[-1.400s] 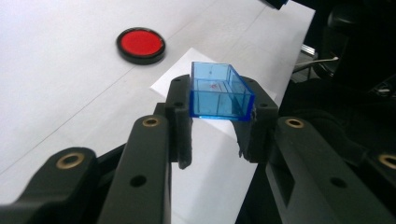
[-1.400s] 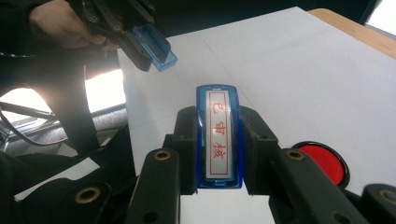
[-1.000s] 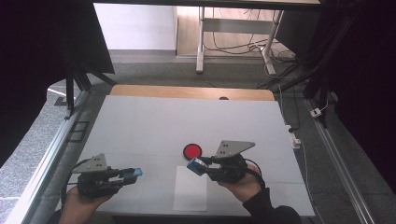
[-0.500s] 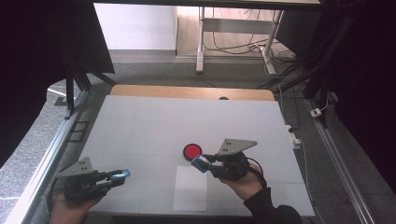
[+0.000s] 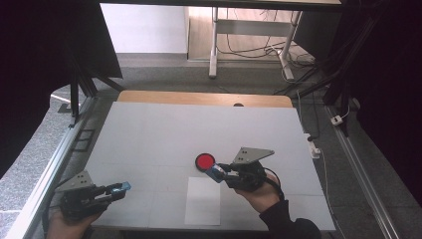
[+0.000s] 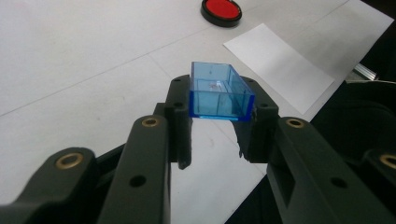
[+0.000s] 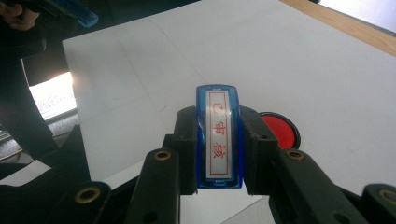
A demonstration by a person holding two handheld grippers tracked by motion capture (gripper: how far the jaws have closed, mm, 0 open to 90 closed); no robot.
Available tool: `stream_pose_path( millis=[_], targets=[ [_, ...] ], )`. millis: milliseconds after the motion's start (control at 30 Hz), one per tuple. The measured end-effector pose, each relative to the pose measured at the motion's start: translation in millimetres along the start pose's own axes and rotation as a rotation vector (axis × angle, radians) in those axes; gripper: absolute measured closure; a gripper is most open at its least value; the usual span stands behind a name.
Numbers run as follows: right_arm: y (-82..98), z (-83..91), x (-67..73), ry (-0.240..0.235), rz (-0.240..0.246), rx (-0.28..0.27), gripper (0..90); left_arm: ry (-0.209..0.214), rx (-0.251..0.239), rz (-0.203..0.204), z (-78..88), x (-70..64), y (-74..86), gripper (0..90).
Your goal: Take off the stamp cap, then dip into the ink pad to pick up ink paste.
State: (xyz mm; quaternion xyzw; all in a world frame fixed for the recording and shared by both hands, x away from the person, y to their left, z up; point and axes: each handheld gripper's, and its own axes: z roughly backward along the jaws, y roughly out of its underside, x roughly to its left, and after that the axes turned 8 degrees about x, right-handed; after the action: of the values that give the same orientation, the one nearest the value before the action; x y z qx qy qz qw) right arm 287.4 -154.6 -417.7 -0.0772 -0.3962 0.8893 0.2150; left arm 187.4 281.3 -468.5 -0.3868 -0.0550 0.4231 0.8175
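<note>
We see 2 grippers low over the white table (image 5: 164, 134). The left gripper (image 6: 219, 126) sits at the table's near left corner, its jaws clamped on a clear blue cap (image 6: 219, 93), an open, hollow box that sticks out past the fingertips. In the high view this cap (image 5: 122, 186) shows just at the tip of the left gripper (image 5: 113, 190), above the table's surface.

The right gripper (image 7: 218, 149) is nearer the middle, its jaws pressed on the 2 long sides of a blue stamp (image 7: 218, 135), whose white face carries red characters in a red frame. In the high view the stamp (image 5: 215, 172) points left and sits just beside a round red ink pad (image 5: 205, 161) with a black rim; we cannot tell whether they touch.

A white sheet (image 5: 204, 200) lies flat on the near edge, between the 2 hands and just below the right gripper (image 5: 222, 172). Cap and stamp are well apart.
</note>
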Motion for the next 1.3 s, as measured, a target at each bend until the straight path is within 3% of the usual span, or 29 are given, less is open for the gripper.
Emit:
stream_pose_path(
  millis=[367, 1033, 1300],
  targets=[
    [2.4, -2.4, -4.4, 0.008, -0.019, 0.01, 71.2, -0.006, 0.034, 0.01, -3.8, 2.6, 4.1, 68.1],
    [-3.7, -10.7, -13.4, 0.025, -0.036, 0.023, 71.1, 0.001, 0.038, 0.014, -4.2, 3.3, 4.1, 68.1],
    [-7.5, -18.8, -18.6, 0.027, -0.04, 0.06, 71.1, 0.017, 0.028, 0.024, -3.3, 5.6, 4.8, 68.2]
  ],
)
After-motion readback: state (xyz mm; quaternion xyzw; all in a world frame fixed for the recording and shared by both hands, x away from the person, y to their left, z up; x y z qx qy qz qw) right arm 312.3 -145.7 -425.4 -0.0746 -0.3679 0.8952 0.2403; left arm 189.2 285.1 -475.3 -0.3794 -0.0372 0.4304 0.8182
